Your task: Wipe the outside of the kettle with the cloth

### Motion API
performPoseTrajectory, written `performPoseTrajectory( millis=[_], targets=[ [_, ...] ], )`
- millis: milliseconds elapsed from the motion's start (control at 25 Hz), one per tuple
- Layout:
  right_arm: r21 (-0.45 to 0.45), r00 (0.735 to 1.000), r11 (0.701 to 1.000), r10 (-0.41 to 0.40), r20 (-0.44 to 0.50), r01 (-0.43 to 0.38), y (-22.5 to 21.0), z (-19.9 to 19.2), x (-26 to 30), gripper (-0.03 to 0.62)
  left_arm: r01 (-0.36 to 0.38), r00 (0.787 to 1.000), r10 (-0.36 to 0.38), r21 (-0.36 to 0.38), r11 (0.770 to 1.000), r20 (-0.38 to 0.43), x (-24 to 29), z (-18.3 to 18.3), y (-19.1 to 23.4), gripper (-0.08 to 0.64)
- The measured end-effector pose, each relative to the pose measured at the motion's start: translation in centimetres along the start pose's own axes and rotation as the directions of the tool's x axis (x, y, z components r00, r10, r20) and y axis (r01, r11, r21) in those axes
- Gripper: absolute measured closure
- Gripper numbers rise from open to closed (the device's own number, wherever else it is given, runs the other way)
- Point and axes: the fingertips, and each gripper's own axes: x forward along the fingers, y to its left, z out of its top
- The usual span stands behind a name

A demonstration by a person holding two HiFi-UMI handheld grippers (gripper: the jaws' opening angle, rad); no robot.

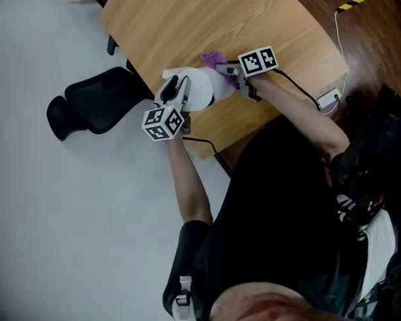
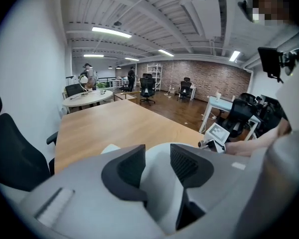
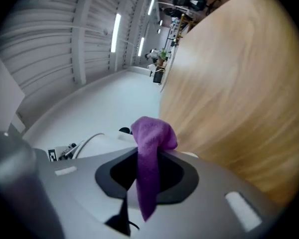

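Only the head view shows the whole arrangement. The white kettle (image 1: pixel 199 89) stands on the wooden surface (image 1: pixel 200 19) near its front edge, with a black chair (image 1: pixel 97 102) on the floor to the left. The left gripper view shows the room beyond: a long brick wall (image 2: pixel 209 78) and office chairs (image 2: pixel 147 86) far away, and also the marker cube (image 2: pixel 219 133) of the other gripper just behind the kettle. The right gripper view is turned on its side, so the surface stands like a wall at its right. Only this view shows clearly how the cloth sits in the jaws.

The left forearm (image 1: pixel 187 179) reaches up from the person's body to the left side of the kettle, and its gripper points obliquely down. The right forearm (image 1: pixel 301 112) comes in from the right, and its gripper lies about level over the surface.

The left gripper (image 1: pixel 176 87) has its jaws about half open, and they are closed on a white part of the kettle that fills the gap between the pads. The right gripper (image 1: pixel 232 79) clamps the purple cloth (image 1: pixel 214 60). One fold of it stands out past the jaw tips and one end hangs back between the jaws. The cloth is just beside the right side of the kettle. Whether it touches there I cannot tell.
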Motion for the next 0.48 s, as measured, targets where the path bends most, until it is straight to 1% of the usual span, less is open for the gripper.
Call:
performPoseTrajectory(
  millis=[40, 80, 120, 160, 200, 240, 280, 320, 360, 400, 480],
  targets=[
    [0.055, 1.0, 0.998, -0.01, 0.026, 0.009, -0.6, -0.8, -0.9, 0.517, -0.008, 1.0, 0.008, 0.018, 1.0, -0.009, -0.4, 0.0, 0.0, 0.313],
    [0.113, 0.998, 0.994, -0.002, 0.065, -0.006, -0.5, -1.2, -1.9, 0.515, -0.042, 0.999, 0.042, 0.035, 0.999, -0.015, -0.9, 0.2, -0.1, 0.318],
    [0.163, 0.991, 0.985, 0.039, 0.126, -0.06, 0.9, -0.8, -3.0, 0.515, -0.083, 0.996, 0.084, 0.043, 0.996, -0.016, -1.5, 0.3, -0.4, 0.318],
    [0.183, 0.973, 0.971, 0.114, 0.201, -0.152, 3.5, 0.4, -4.1, 0.515, -0.122, 0.992, 0.123, 0.037, 0.992, -0.016, -1.9, 0.4, -0.7, 0.315],
    [0.158, 0.938, 0.952, 0.216, 0.27, -0.264, 7.1, 1.9, -4.9, 0.515, -0.158, 0.987, 0.158, 0.022, 0.987, -0.016, -2.1, 0.4, -0.9, 0.31],
    [0.085, 0.891, 0.925, 0.328, 0.312, -0.371, 11.1, 3.4, -5.5, 0.515, -0.19, 0.982, 0.191, 0.008, 0.982, -0.015, -2.2, 0.3, -1.0, 0.294],
    [-0.004, 0.847, 0.895, 0.424, 0.32, -0.446, 14.5, 4.4, -5.6, 0.515, -0.216, 0.976, 0.216, -0.003, 0.976, -0.01, -2.2, 0.1, -0.9, 0.291],
    [-0.057, 0.825, 0.877, 0.47, 0.312, -0.478, 16.3, 4.5, -5.3, 0.515, -0.23, 0.973, 0.23, -0.011, 0.973, -0.004, -2.1, 0.0, -0.9, 0.29],
    [-0.05, 0.832, 0.882, 0.459, 0.313, -0.468, 16.1, 3.9, -4.7, 0.515, -0.235, 0.972, 0.235, -0.015, 0.972, -0.001, -2.0, -0.2, -1.0, 0.291],
    [0.0, 0.856, 0.906, 0.4, 0.327, -0.423, 14.0, 2.9, -4.0, 0.514, -0.234, 0.972, 0.234, -0.016, 0.972, 0.002, -2.0, -0.4, -1.2, 0.295],
    [0.125, 0.912, 0.953, 0.217, 0.349, -0.275, 7.4, 0.9, -3.2, 0.514, -0.228, 0.974, 0.228, -0.012, 0.974, 0.005, -2.1, -0.5, -1.9, 0.295]
  ],
)
